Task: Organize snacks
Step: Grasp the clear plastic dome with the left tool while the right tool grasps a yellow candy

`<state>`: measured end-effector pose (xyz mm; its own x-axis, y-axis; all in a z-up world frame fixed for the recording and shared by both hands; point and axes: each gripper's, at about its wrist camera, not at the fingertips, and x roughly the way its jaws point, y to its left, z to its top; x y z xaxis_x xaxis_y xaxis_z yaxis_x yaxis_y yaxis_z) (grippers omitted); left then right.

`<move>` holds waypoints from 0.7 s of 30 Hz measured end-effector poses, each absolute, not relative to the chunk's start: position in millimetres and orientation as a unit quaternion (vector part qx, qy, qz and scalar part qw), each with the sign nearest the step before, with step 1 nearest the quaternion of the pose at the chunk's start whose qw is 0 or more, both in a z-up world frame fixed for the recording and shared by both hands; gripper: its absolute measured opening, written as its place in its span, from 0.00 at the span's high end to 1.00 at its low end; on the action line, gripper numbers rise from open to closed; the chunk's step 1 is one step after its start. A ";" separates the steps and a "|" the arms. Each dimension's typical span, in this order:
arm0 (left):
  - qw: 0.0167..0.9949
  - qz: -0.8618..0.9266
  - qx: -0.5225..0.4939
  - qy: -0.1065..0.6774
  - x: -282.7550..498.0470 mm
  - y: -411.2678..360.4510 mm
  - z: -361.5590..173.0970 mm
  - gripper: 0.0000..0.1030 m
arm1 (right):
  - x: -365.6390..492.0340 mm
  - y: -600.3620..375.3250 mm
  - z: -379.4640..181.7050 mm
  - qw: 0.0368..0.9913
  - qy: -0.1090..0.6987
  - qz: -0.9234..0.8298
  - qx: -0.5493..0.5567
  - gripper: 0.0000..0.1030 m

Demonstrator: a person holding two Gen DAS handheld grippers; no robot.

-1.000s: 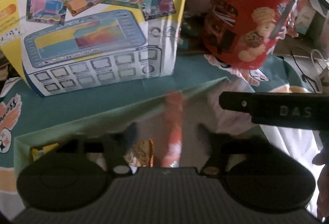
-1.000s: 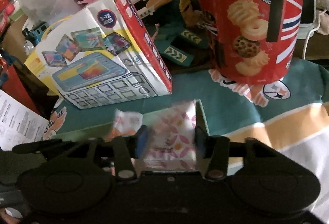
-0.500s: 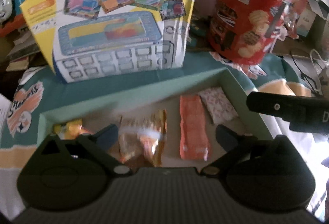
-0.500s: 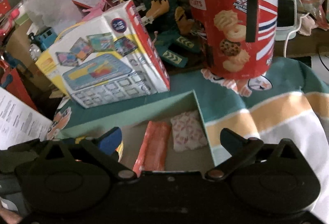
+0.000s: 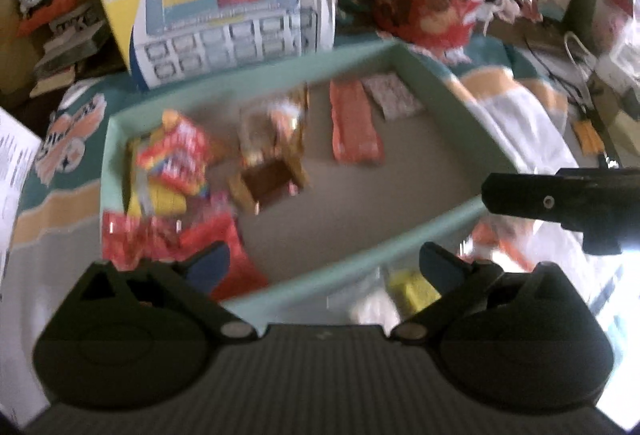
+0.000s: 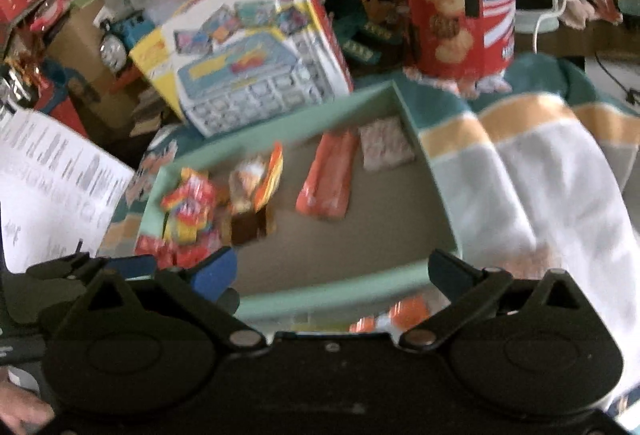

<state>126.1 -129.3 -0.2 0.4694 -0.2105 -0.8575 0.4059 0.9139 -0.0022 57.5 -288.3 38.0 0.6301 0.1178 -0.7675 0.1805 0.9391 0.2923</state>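
Left wrist view: left gripper [image 5: 324, 261] spread wide, empty; right gripper [image 6: 332, 269] likewise. Snack packets [image 5: 356, 123] lie flat in green tray [image 5: 256, 75]. Likely light, crinkly, slippery, crushable; pinch packet's sealed edge, gently.

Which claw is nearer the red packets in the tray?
Left. The left claw hangs open over the red packets; the right claw is further right, above the near wall of the tray.
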 end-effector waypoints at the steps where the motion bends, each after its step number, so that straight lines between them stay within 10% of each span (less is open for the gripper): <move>1: 0.849 -0.183 0.104 0.485 119.1 -126.0 -2.8 0.00 | 49.6 -284.7 35.4 0.884 0.434 -0.016 0.174 0.00; 14: 0.821 -0.211 0.139 0.512 44.2 -96.0 -45.1 0.00 | -24.1 -247.8 -4.4 0.858 0.471 0.000 0.207 0.01; 21: 0.812 -0.242 0.161 0.506 25.7 -106.3 -61.8 0.04 | -31.2 -245.4 -20.3 0.847 0.480 0.001 0.227 0.30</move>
<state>25.7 -106.3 -61.8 0.3719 -0.2302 -0.8993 0.5554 0.8314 0.0169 -31.2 -245.4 -20.3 0.5388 0.2205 -0.8131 0.2158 0.8968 0.3862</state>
